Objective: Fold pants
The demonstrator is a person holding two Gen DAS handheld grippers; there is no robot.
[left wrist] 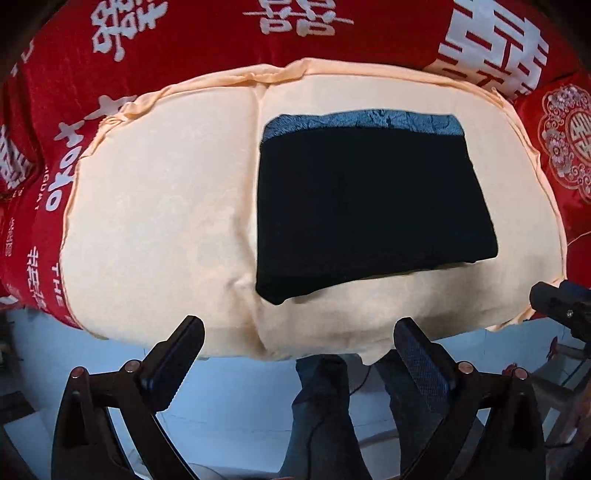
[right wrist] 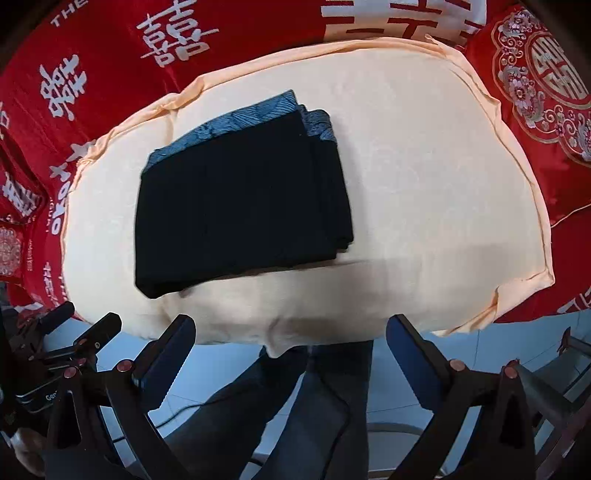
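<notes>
Hovering above folded pants [left wrist: 373, 206] on cream cushion [left wrist: 155, 221], left gripper [left wrist: 299, 339] and right gripper [right wrist: 291, 336] jaws wide, empty; likely finished, perhaps only smoothing needed.

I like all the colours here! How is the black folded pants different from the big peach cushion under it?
The pants are black with a blue patterned band on one edge; the cushion is plain pale peach. The pants are a small, flat, layered rectangle; the cushion is much bigger, puffy and rounded. The pants lie on top; the cushion sits on a red cloth with white characters. Both are soft fabric, and neither gripper touches them.
</notes>
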